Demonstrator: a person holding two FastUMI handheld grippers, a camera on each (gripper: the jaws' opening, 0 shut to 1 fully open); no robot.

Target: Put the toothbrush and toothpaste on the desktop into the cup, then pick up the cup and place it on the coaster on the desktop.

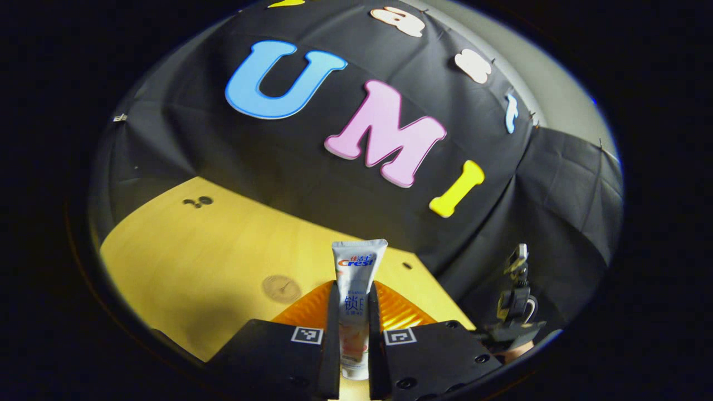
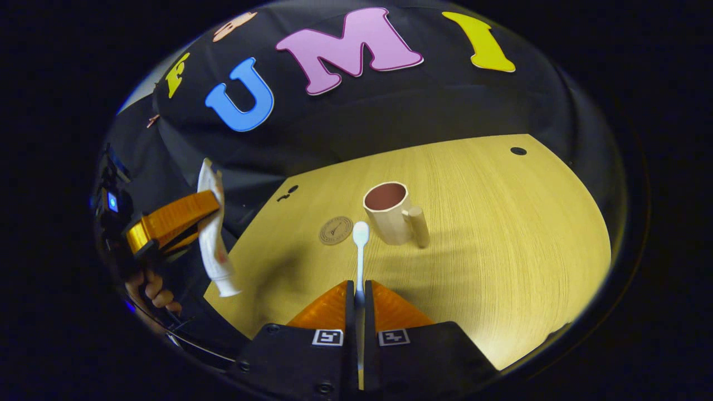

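- Two grippers are closed on loads: the left gripper clamps the toothpaste, bottom centre.
- The toothbrush is pinched by the right gripper.
- The cup stands mid-frame, seemingly just apart from the coaster.

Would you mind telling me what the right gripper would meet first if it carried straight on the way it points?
Probably the desktop, just left of the cup and beside the coaster; the held toothbrush would touch first. Depth is unclear.

A white toothpaste tube is held upright off the table. A white toothbrush points toward the beige, empty handled cup, beside a round brown coaster.
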